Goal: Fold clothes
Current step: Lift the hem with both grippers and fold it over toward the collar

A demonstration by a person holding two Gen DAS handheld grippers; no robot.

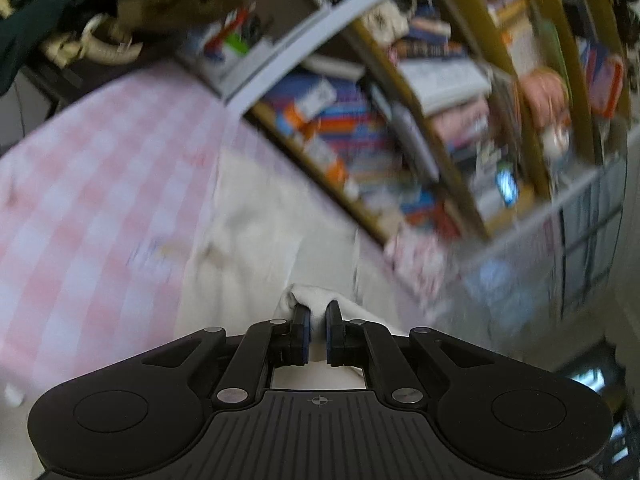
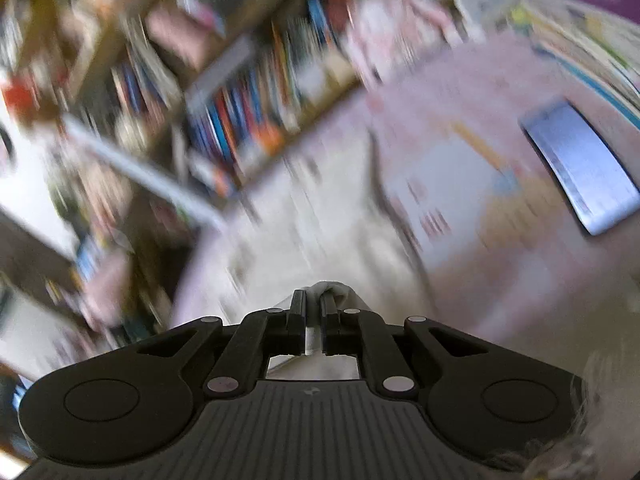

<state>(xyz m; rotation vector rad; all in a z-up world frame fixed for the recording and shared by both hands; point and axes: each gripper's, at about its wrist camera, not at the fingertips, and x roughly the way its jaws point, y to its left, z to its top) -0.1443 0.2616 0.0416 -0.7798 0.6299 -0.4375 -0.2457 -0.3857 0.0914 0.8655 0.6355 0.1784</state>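
Note:
A cream white garment (image 1: 260,216) lies stretched over the pink checked bedspread (image 1: 88,168) in the left wrist view. My left gripper (image 1: 318,312) is shut on a bunched fold of this garment, which pokes out between the fingers. In the right wrist view the same cream garment (image 2: 304,232) runs ahead, heavily blurred. My right gripper (image 2: 313,300) is shut on another pinch of the cloth, whose tip shows just past the fingers. How the two held parts relate cannot be told.
A wooden bookshelf (image 1: 400,128) packed with books and toys stands along the bed's far side; the same bookshelf (image 2: 240,92) fills the right wrist view's upper left. A blue-grey flat object (image 2: 580,164) lies on the pink bedspread (image 2: 500,200). Dark clothing (image 1: 48,4) hangs at upper left.

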